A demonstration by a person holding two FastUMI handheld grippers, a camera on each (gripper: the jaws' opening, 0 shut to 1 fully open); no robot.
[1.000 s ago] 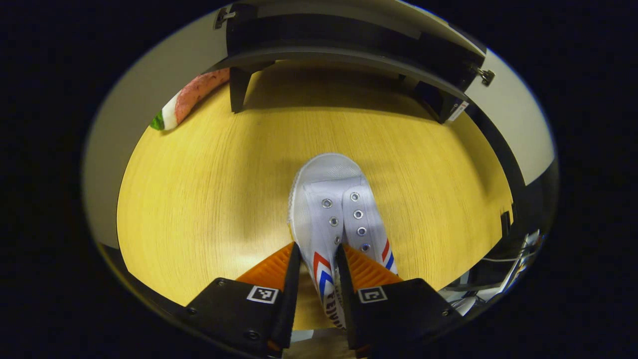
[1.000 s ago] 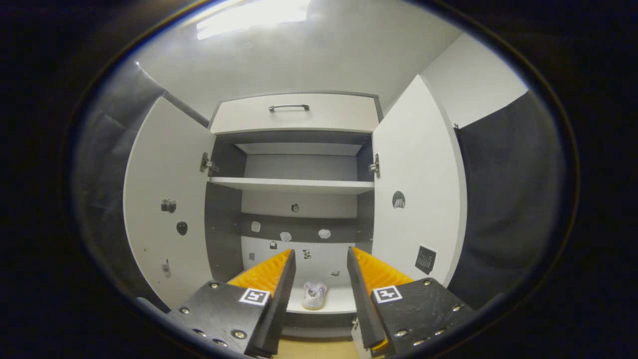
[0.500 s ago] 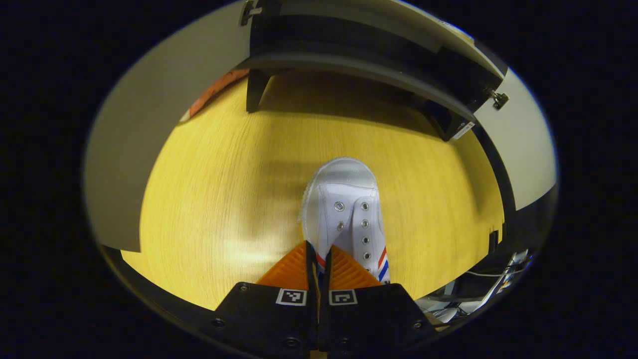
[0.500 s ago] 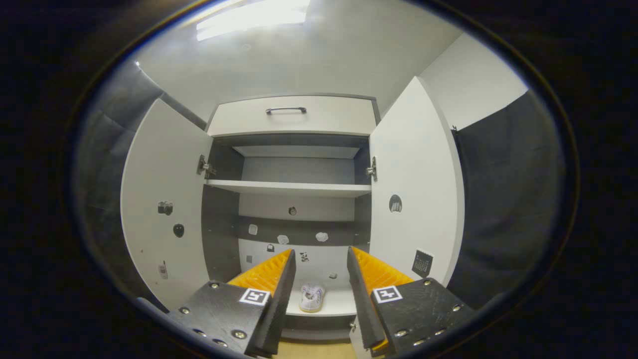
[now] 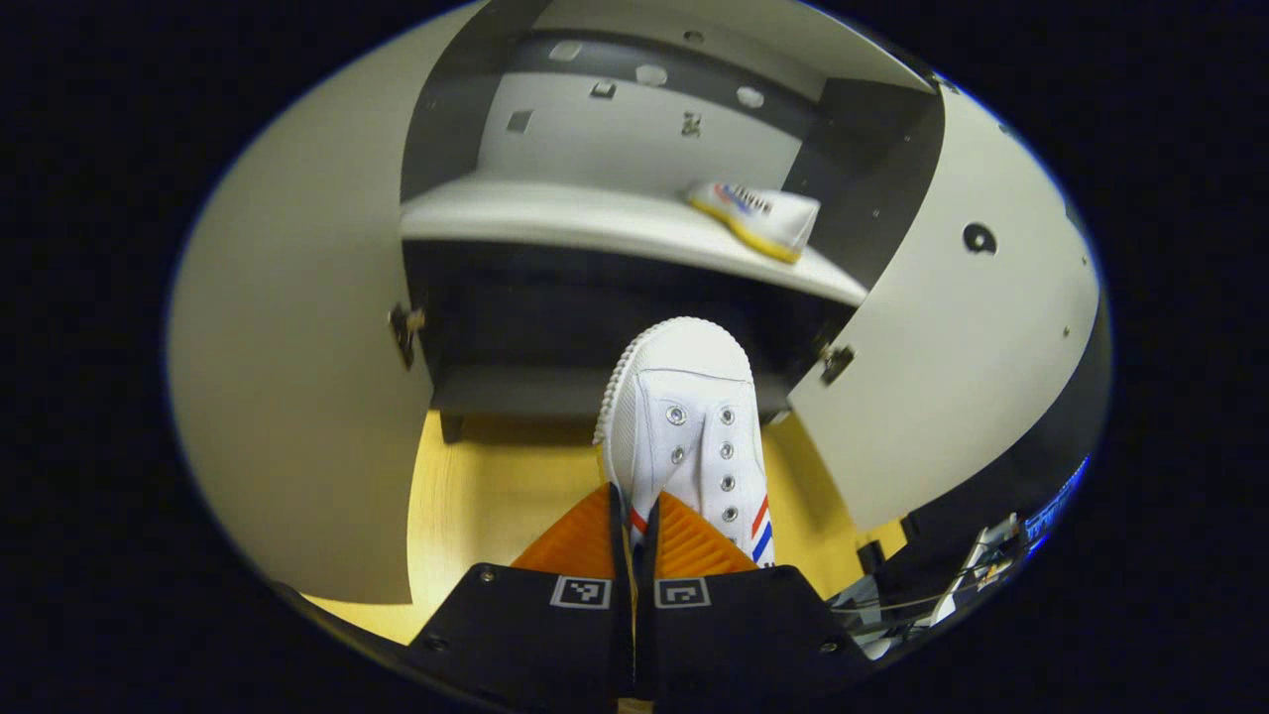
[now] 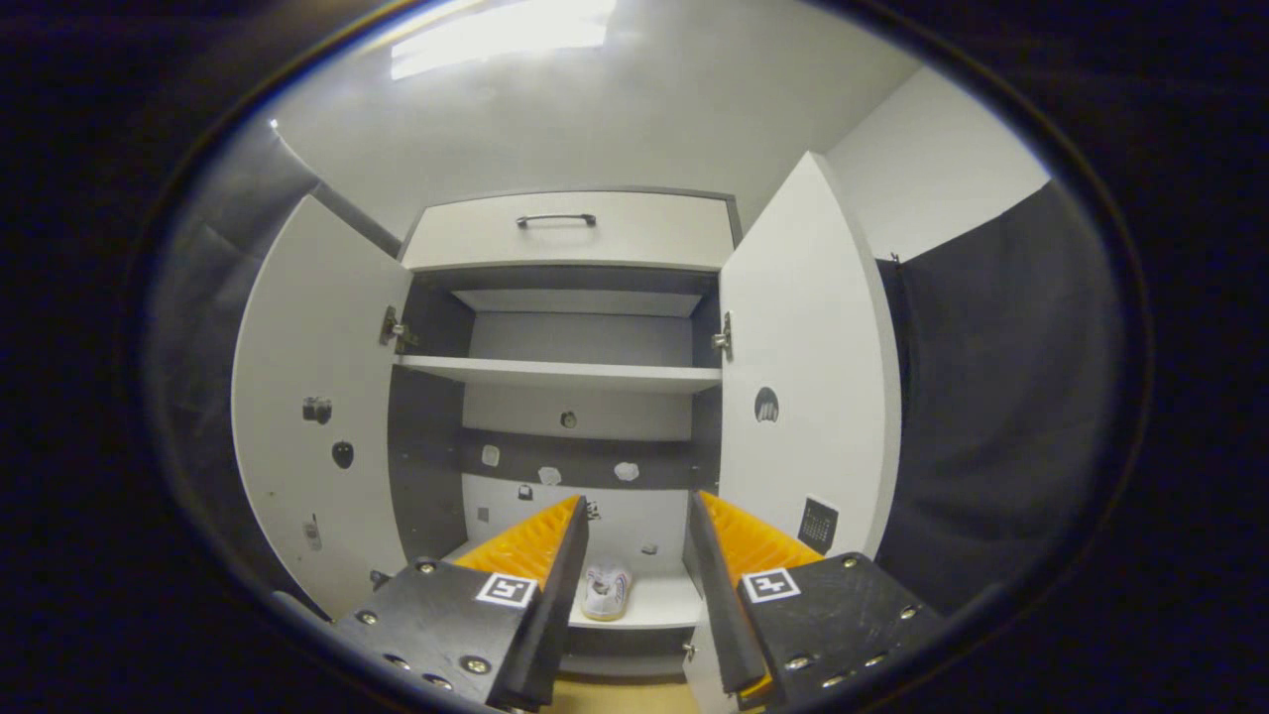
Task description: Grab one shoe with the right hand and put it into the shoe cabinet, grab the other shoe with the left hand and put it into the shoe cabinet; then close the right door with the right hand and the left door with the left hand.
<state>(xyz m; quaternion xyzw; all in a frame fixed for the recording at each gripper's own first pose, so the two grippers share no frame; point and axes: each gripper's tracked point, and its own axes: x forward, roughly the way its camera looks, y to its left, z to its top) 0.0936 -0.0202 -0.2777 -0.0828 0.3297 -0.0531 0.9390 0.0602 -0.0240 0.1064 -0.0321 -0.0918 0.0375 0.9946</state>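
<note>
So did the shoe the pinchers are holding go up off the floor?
Yes. The left gripper has lifted the held shoe off the floor; its toe now overlaps the cabinet base.

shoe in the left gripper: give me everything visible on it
The held shoe is a white canvas-looking sneaker with a ribbed rubber-like toe cap, two rows of metal eyelets, no laces visible, and red and blue chevron stripes on its side. The left gripper is shut on its rear collar. Its toe points forward toward the open cabinet, raised off the wood floor.
</note>
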